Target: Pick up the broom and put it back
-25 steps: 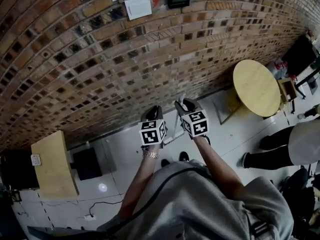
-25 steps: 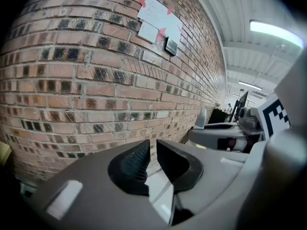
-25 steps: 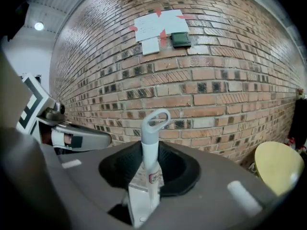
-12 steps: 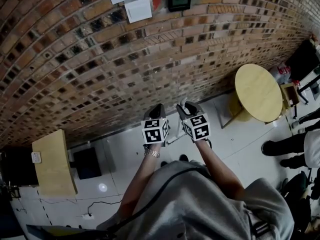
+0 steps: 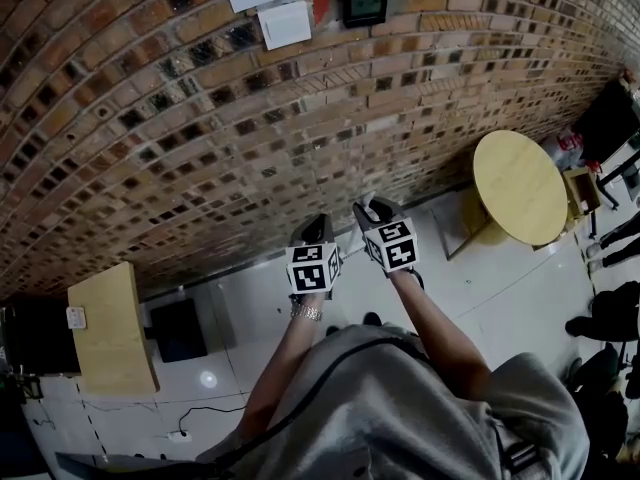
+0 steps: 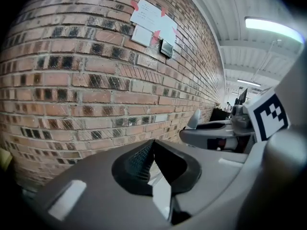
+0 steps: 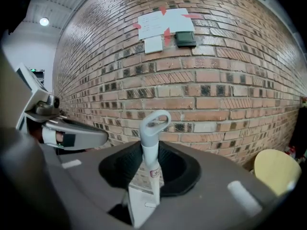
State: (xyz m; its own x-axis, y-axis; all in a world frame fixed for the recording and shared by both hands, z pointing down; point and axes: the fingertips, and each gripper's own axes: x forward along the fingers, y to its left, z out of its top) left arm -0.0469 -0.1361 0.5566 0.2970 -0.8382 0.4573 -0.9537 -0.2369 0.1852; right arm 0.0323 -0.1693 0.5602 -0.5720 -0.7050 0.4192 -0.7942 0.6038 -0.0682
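The broom's grey handle (image 7: 149,152) stands upright between the jaws of my right gripper (image 7: 151,146), which is shut on it. Its hanging loop (image 7: 155,120) rises above the pads, in front of the brick wall (image 7: 225,80). From the head view, the right gripper (image 5: 372,209) and left gripper (image 5: 318,224) are side by side, close to the wall and pointing at it. The left gripper (image 6: 151,143) has its pads meeting at the tips, with nothing held. The broom head is hidden.
A round yellow table (image 5: 518,186) stands to the right by the wall. A wooden cabinet (image 5: 105,328) and a black box (image 5: 178,328) are at the left. A person's legs (image 5: 608,320) show at the right edge. Papers and a small screen (image 5: 363,6) hang on the wall.
Both grippers have held their place with the broom handle still gripped. The person at the right has moved further toward the right edge.
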